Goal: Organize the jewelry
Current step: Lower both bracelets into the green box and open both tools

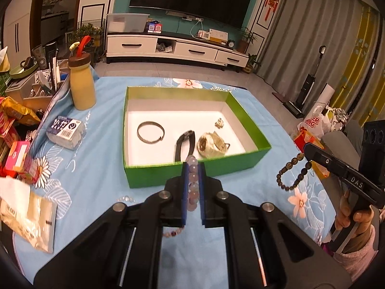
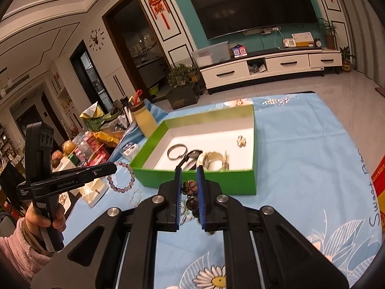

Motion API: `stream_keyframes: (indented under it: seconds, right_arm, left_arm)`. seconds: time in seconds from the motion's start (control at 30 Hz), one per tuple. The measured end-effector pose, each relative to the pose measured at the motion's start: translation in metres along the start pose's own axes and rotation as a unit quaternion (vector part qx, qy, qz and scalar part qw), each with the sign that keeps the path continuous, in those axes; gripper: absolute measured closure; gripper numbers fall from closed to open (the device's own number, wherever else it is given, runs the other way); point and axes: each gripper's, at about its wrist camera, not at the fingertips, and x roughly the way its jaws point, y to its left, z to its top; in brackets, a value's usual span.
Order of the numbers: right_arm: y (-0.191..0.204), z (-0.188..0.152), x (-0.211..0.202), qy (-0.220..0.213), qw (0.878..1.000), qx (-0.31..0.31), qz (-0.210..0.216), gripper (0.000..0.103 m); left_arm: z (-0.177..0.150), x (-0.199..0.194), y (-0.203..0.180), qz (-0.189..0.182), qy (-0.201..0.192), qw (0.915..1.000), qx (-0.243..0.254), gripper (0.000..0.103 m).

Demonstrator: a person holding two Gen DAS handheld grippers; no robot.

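The left gripper [image 1: 194, 166] has its fingers pinching a pale pink bead bracelet [image 1: 194, 183]. The beads stand in a row between the two blue pads, and a bit of the loop hangs down below them. The right gripper [image 2: 189, 172] has its fingers pinching a dark bead bracelet [image 2: 189, 187], with a flower-shaped bead sitting between the pads. Both bracelets are up off the tabletop [image 1: 101, 168].

The green box [image 1: 134, 175] sits just ahead of both pairs of fingers. Inside it lie a metal bangle [image 1: 150, 132], a black watch [image 1: 184, 142], a gold watch [image 1: 211, 144] and a small sparkly piece [image 1: 219, 122].

What could go wrong? The beads are round and smooth, so a bracelet could slip out of the fingers and drop on the cloth in front of the box. A hanging loop could catch on the near wall of the box as it goes over. If both hands go in together, the two grippers could bump, since they are near each other.

Some things are hard to see. Most of each loop hides behind the fingers in that gripper's own view. The gold watch looks blurry in the right view, and I cannot tell what the small sparkly piece is. A few clear beads [image 1: 125, 199] lie on the cloth to the left of the left fingers, too small to make out.
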Motion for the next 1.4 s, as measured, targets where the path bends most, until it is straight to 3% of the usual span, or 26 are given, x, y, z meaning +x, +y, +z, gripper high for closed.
stream_keyframes:
  seconds: [0.6,1.1,1.4]
  right_arm:
    - [-0.026,0.062,0.042,-0.029,0.999,0.001,-0.024,0.091]
    - [-0.057,0.07,0.119,0.03,0.998,0.009,-0.062,0.091]
    - [-0.059,0.064,0.142,0.057,0.996,0.002,-0.073,0.091]
  left_arm:
    - [0.059,0.062,0.021,0.012,0.02,0.9996,-0.017,0.096]
    - [0.058,0.139,0.036,0.034,0.095,0.9946,-0.022,0.095]
    - [0.055,0.148,0.043,0.048,0.101,0.9935,-0.02,0.095]
